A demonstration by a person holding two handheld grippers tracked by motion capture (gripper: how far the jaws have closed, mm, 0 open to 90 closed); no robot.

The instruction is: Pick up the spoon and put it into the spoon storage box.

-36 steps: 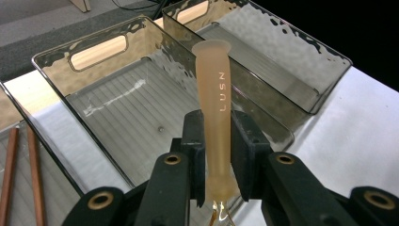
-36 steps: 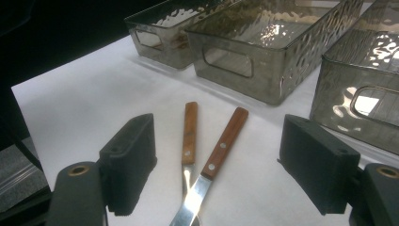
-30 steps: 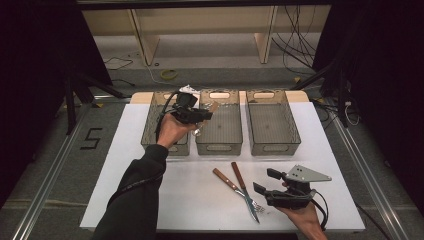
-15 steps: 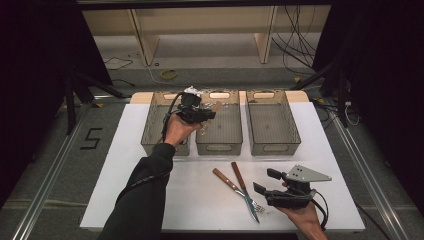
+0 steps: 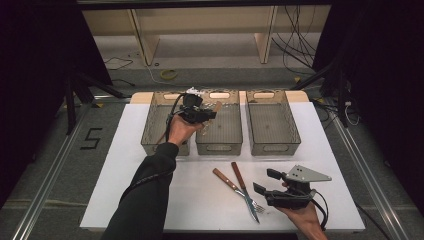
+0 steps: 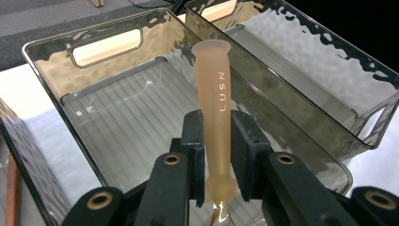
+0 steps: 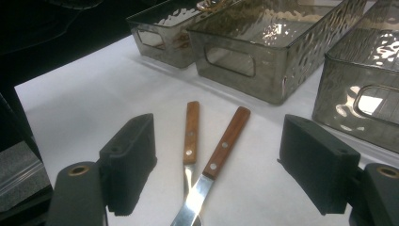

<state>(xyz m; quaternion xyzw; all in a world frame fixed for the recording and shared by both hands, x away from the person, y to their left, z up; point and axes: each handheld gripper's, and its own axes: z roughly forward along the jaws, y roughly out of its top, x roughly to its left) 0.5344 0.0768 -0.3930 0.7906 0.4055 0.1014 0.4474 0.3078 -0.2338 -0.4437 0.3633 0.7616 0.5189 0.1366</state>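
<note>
As the handle (image 6: 214,99) reads: LUSN lettering.

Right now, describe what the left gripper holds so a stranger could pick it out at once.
Find the three smoky bins at the far edge of the white table. Over the middle bin, the left gripper has its jaws shut on a translucent peach handle. Unlike the wooden-handled fork and knife lying flat, it is plastic and lettered LUSN.
</note>
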